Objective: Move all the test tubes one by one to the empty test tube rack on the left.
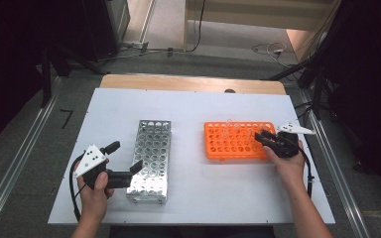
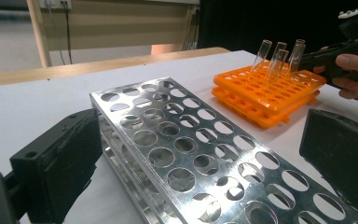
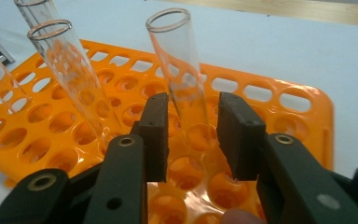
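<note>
An orange tube rack (image 1: 233, 141) lies right of centre on the white table, with several clear glass tubes standing tilted in it. My right gripper (image 1: 260, 137) reaches over its right end. In the right gripper view its jaws (image 3: 193, 121) stand open on either side of one glass tube (image 3: 177, 70), with a small gap on each side. More tubes (image 3: 70, 70) stand to the left. A shiny metal rack (image 1: 151, 158), with no tubes in its holes, lies left of centre. My left gripper (image 1: 124, 157) is wide open at its near left side, and the rack (image 2: 182, 154) spans between its jaws.
The white board (image 1: 198, 106) covers a wooden table whose far edge (image 1: 193, 83) shows. Cables lie on the floor beyond. The person's right hand (image 2: 354, 74) with its gripper appears past the orange rack (image 2: 270, 91) in the left gripper view.
</note>
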A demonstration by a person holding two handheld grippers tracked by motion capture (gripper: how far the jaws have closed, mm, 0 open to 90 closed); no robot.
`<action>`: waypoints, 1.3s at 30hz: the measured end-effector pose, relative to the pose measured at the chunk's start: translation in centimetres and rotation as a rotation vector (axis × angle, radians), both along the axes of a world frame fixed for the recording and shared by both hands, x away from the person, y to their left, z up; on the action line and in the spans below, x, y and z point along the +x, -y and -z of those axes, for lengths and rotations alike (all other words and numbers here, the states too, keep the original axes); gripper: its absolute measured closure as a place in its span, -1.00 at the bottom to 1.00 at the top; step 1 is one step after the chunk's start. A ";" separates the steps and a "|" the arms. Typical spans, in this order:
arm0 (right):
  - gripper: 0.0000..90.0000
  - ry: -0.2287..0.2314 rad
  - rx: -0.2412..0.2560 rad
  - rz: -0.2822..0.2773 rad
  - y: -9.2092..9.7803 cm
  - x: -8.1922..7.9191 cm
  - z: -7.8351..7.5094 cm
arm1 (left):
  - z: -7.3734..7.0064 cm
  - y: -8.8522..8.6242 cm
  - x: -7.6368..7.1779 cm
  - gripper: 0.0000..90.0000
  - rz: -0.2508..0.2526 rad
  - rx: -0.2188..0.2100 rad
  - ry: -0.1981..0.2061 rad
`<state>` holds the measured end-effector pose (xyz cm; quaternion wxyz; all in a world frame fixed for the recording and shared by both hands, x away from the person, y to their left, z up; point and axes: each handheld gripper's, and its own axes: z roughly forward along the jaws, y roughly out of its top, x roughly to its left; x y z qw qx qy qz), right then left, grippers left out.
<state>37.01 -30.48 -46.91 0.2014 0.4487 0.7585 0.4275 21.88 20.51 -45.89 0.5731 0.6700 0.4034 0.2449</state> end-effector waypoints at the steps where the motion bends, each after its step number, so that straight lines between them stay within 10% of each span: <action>1: 0.46 -0.004 -0.015 0.009 -0.2 0.1 0.1 | 0.0 0.0 0.0 -1.00 0.001 -0.004 0.000; 18: 0.65 0.050 -0.061 0.051 -0.7 -0.1 0.4 | 0.0 0.2 -0.2 -1.00 0.015 0.003 -0.002; 39: 0.65 0.097 0.026 0.019 0.4 -1.4 -2.3 | -0.1 0.4 -0.2 -1.00 0.022 -0.003 0.002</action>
